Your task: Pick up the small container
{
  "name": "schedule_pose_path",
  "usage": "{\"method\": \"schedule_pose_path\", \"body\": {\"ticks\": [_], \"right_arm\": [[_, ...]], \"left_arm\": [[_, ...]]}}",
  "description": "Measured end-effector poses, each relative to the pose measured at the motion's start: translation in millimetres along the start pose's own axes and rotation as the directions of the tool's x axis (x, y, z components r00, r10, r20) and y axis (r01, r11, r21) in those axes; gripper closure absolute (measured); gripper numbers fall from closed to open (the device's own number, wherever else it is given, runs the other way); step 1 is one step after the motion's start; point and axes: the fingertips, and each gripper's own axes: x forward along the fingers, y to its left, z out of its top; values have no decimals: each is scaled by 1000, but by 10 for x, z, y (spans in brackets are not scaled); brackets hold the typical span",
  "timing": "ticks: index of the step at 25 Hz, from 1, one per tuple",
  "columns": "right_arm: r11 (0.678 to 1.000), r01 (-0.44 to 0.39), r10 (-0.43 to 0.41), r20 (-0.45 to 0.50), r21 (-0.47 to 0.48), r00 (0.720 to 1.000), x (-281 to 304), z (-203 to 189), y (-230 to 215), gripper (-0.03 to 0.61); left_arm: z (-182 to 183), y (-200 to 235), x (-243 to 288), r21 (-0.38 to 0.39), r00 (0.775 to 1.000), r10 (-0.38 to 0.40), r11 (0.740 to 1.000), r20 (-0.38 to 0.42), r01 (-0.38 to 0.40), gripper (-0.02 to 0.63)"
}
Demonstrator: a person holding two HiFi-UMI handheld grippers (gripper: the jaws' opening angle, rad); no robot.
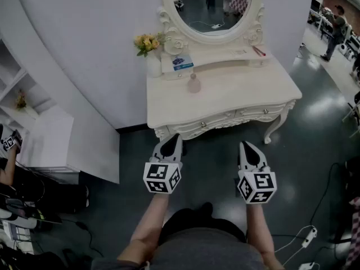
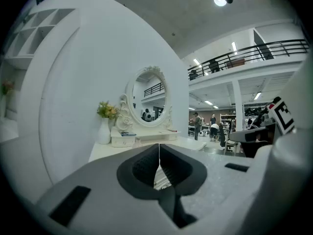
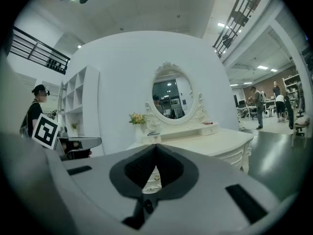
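Observation:
The small container [image 1: 194, 84], a pale pink bottle, stands upright on the white dressing table [image 1: 247, 89], in front of the oval mirror [image 1: 211, 4]. My left gripper [image 1: 176, 138] and right gripper [image 1: 244, 145] hover side by side over the dark floor, short of the table's front edge. Both point at its drawers. In the left gripper view the left gripper [image 2: 159, 153] has its jaws shut together with nothing held. In the right gripper view the right gripper [image 3: 156, 155] is shut and empty too.
A white vase of yellow flowers [image 1: 148, 52], a blue-and-white box [image 1: 181, 62] and a red item [image 1: 259, 50] sit at the table's back. A white shelf unit [image 1: 50, 139] stands to the left. Cables [image 1: 306, 238] lie on the floor at right. A person [image 1: 337, 24] stands far right.

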Motion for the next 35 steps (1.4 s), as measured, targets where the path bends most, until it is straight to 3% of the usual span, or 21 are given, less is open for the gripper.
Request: {"method": "schedule_pose_path", "body": {"ticks": [5,12,20,35], "right_arm": [[1000,8,-8,1,-2,1000,-43,-10,-72,575],[999,-49,48,32,10,998,-68,47,-94,575],[997,-60,59,24,41,998,62,19,-172,575],[999,-21,18,68,50,998,819,268,-446,575]], "left_arm": [[-16,-27,39,-4,1000,-5,1000,-10,5,606],[12,-53,165,-20,1000,-16,1000,-2,15,603],[38,54,418,-7,1000,9,1000,-17,-9,501],[-9,470,1450,1,998,-2,1000,-55,2,432]]}}
